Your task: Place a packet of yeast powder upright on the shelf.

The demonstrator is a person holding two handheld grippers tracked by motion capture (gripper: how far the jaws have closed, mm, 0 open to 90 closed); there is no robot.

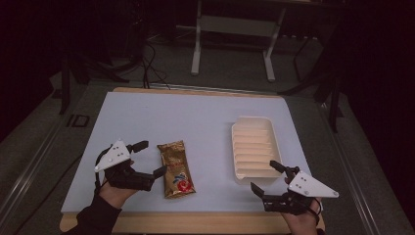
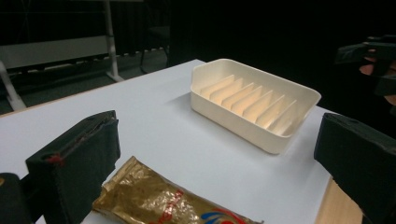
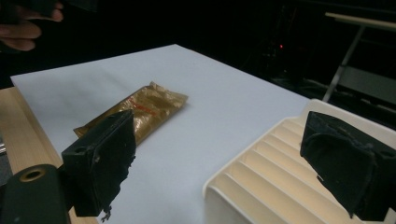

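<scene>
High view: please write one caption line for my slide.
Two open grippers, left and right, rest near a gold packet and a cream ribbed tray on a white table.

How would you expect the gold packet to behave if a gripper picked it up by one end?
The gold packet lies flat with crinkled foil, so it would probably sag. Its glossy film looks slippery, so the jaws may slide. It looks thin, likely light.

Wooden desk [image 1: 195, 221] under white sheet [image 1: 186, 117]; on sheet, gold snack packet [image 1: 175, 168] left, cream ridged tray [image 1: 254, 147] right, well apart.
</scene>
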